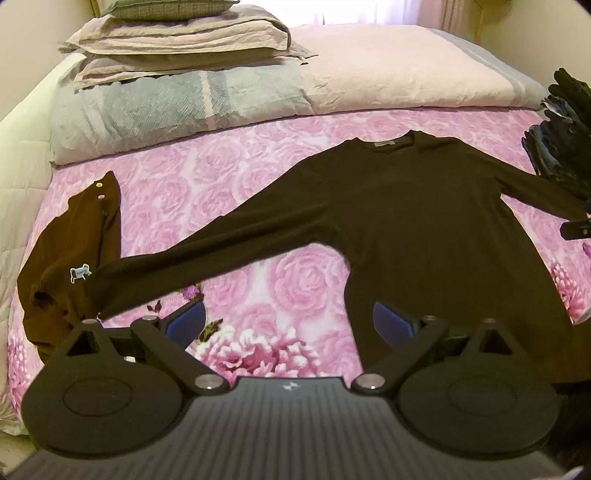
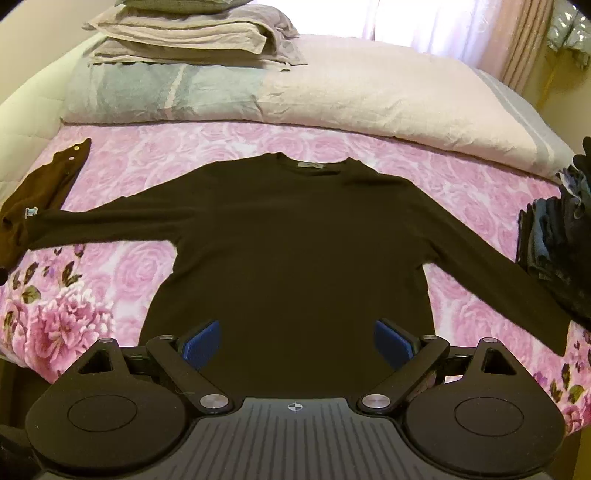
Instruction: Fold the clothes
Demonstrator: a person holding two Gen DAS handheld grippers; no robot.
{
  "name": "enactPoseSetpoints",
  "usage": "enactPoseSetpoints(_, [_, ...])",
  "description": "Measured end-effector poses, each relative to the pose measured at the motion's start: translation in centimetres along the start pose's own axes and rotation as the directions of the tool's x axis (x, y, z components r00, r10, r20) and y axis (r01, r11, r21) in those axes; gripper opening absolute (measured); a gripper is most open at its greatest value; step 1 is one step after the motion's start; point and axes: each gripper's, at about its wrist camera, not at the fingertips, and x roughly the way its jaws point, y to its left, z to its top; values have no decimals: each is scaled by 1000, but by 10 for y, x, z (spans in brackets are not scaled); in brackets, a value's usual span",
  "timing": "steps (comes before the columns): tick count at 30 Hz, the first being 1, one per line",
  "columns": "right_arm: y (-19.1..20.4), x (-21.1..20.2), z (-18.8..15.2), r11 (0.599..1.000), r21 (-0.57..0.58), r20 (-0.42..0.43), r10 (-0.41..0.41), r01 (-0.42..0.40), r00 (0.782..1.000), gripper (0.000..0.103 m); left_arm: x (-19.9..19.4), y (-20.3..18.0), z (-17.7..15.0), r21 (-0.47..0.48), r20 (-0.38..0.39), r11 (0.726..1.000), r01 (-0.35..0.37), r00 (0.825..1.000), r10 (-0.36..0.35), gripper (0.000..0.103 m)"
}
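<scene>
On the pink rose-print bedspread (image 2: 122, 266) a black long-sleeved sweater (image 2: 295, 236) lies flat, front up, both sleeves stretched out to the sides and the neckline toward the far end of the bed. A small pale label (image 2: 309, 164) sits inside the collar; its writing is too small to read. At the left sleeve's cuff lies a brown garment (image 1: 70, 254) with a small blue-and-white patch (image 1: 80, 273) and pale buttons. A stack of dark folded clothes (image 2: 554, 236) rests at the right edge. Folded bedding (image 2: 332, 92) and pillows (image 2: 184, 33) lie at the far end. The left gripper (image 1: 288, 323) is spread wide, empty, above the bedspread near the sweater's hem. The right gripper (image 2: 297, 343) is likewise spread, empty, over the lower part of the sweater.
</scene>
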Motion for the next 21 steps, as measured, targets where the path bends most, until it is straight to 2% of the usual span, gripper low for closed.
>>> enactPoseSetpoints(9, [0, 7, 1, 999, -46, 2, 9, -9, 1000, 92, -11, -7, 6, 14, 10, 1000, -23, 1000, 23, 96])
enactPoseSetpoints(21, [2, 22, 0, 991, -107, -21, 75, -77, 997, 92, -15, -8, -5, -42, -19, 995, -89, 996, 89, 96])
